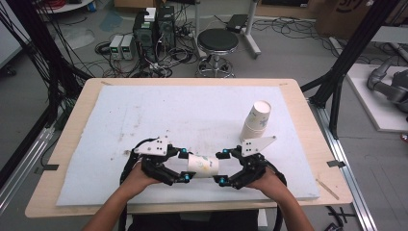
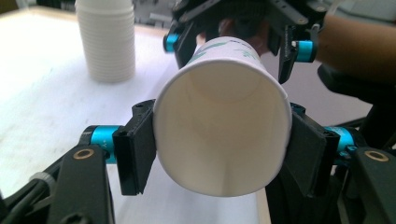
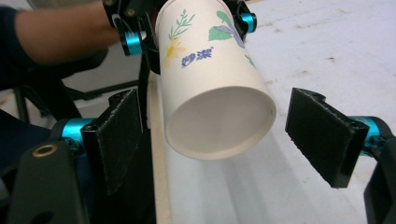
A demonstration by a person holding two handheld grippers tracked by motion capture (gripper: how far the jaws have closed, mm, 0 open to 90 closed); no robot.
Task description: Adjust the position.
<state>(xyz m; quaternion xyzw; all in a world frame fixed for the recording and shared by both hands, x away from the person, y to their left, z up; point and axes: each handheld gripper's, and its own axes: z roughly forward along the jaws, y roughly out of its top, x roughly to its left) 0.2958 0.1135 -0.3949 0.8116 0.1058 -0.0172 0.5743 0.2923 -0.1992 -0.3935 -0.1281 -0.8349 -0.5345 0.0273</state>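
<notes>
left gripper view shows our left tool (image 2: 219, 154) clamped on the cup (image 2: 222, 130) near its rim, pads pressing both sides; the mouth faces us, smooth white paper inside, the rim squeezed a touch out of round. in the right gripper view the right tool (image 3: 212, 140) stands wide, its rough black pads well off the cup's (image 3: 212, 93) walls, the closed base end hanging between them with nothing touching. so we judge this a handover in the air: the left has taken the cup, the right has let go.

next we'd draw the right tool straight back off the base without brushing it, while the left holds with a light squeeze, since thin paper walls buckle easily.

the cup tapers, printed with leaves, a flower and blue characters. in the high view it lies level between both tools above the white foam mat (image 1: 144, 110) on the wooden surface (image 1: 82, 103). farther off stands a stack (image 1: 256, 120) of ribbed white cups.
</notes>
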